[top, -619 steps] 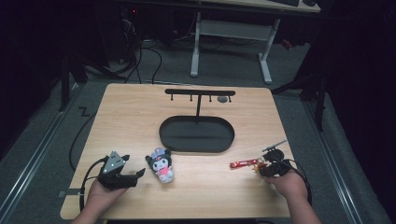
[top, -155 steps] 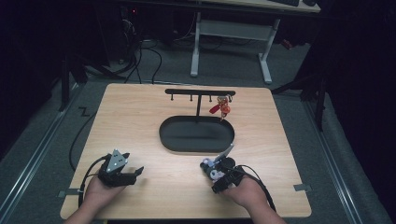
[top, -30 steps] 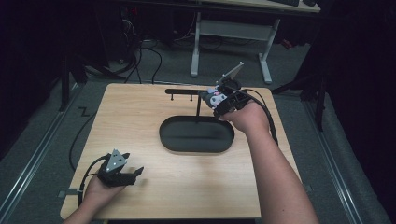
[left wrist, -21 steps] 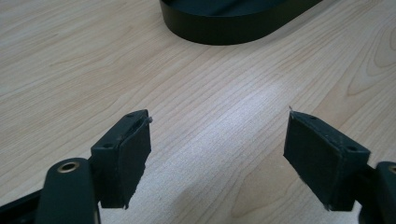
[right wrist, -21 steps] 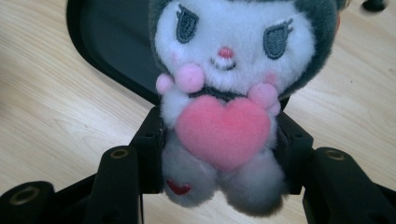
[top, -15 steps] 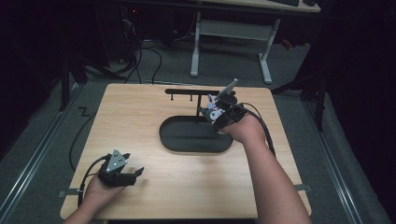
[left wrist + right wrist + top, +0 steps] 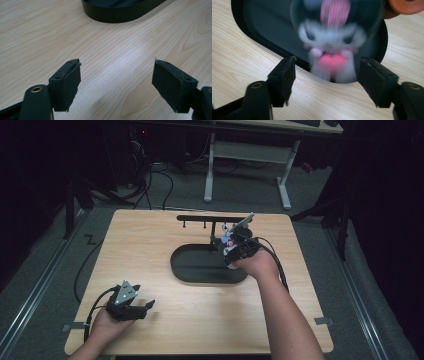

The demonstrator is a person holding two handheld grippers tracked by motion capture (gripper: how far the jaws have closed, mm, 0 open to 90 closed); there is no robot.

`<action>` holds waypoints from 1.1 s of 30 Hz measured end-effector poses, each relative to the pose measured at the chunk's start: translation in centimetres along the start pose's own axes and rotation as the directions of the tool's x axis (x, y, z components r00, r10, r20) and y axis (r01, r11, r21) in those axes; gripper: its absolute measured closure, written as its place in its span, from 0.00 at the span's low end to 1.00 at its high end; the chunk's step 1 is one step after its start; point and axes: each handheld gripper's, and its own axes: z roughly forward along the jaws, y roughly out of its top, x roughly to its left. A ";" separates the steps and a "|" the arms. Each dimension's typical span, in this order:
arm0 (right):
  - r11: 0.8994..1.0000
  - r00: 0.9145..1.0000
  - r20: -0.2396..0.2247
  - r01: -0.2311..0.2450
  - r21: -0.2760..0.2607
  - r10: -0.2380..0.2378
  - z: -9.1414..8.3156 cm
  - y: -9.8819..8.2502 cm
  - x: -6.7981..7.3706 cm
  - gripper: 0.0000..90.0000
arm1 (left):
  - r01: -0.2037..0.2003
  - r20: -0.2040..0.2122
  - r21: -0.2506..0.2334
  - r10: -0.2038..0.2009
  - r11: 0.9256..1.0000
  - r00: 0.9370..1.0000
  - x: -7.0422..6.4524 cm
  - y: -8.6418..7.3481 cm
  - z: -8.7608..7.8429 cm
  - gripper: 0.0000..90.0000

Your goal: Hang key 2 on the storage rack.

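Plush toy: small doll with a dark head, white face, a pink stripe on the forehead and a pink patch at the chest; it is blurred in my right gripper view, so I can read no finer detail. In the high view it is a small white and pink shape at the front of my right gripper

Toy position: in the right gripper view it sits ahead of the jaws and between their lines, over the near rim of the black oval tray. I see a gap on each side between toy and pad; whether it hangs from the rack I cannot tell

Orange object: rounded piece at the top right corner of the right gripper view, cut off by the frame, just beside the toy's head

Right gripper: held above the far right end of the tray, just below the black rack. Jaws spread wide, nothing pinched between them

Left gripper: low at the near left of the wooden table, well apart from tray and toy. In my left gripper view the jaws stand wide with bare wood between the pads; the tray's edge is farther off

Rack: thin black bar on a post, standing behind the tray, with small pegs hanging under it
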 end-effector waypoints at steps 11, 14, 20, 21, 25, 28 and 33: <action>0.999 1.000 -0.010 -0.004 -0.052 0.004 0.0 -4.6 -0.3 0.33 | -0.006 0.005 0.001 0.006 1.000 1.000 -0.2 0.1 0.1 0.26; 0.996 1.000 -0.004 0.015 -0.086 -0.015 0.5 -6.5 -0.4 0.33 | -0.011 0.009 0.004 0.011 1.000 1.000 -0.3 0.2 0.2 0.26; 0.986 1.000 -0.020 0.012 -0.167 -0.016 2.2 -10.5 -1.1 0.32 | -0.019 0.019 -0.002 0.019 1.000 1.000 -0.5 0.2 0.3 0.26; 0.981 0.999 -0.047 -0.008 -0.192 -0.001 2.6 -11.3 -1.5 0.32 | -0.023 0.020 -0.004 0.023 1.000 1.000 -0.5 0.2 0.3 0.26; 0.963 0.997 -0.075 -0.037 -0.265 0.017 3.6 -13.7 -2.1 0.32 | -0.034 0.023 0.005 0.034 0.999 0.999 -0.8 0.2 0.4 0.26; 0.945 0.998 -0.061 -0.049 -0.323 0.031 4.4 -15.5 -2.5 0.30 | -0.032 0.028 0.006 0.032 0.999 0.999 -1.0 0.2 0.6 0.26; 0.899 0.997 -0.007 -0.071 -0.431 0.076 5.8 -18.5 -2.7 0.24 | -0.043 0.036 0.005 0.043 0.999 0.998 -1.3 0.2 0.7 0.26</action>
